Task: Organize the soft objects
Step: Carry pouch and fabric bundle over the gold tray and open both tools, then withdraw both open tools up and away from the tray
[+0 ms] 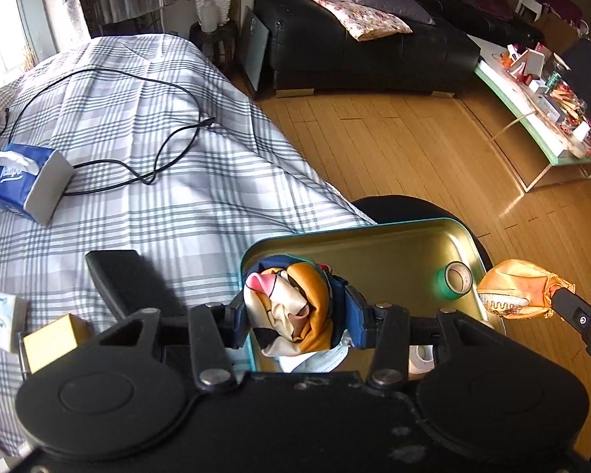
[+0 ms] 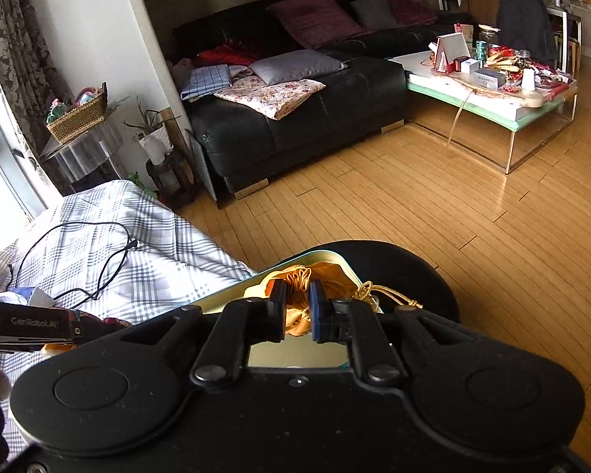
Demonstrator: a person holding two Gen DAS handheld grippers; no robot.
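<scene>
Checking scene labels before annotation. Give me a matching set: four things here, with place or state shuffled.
Things:
1. multicoloured silk scarf
2. orange satin drawstring pouch
3. green tape roll
4. blue tissue pack

Place or state:
A. lying on the plaid bedcover
B. clamped in the right tool
C. sitting inside the gold metal tin
D. clamped in the left tool

Pairs: 1-D, 2-B, 3-C, 4-A
</scene>
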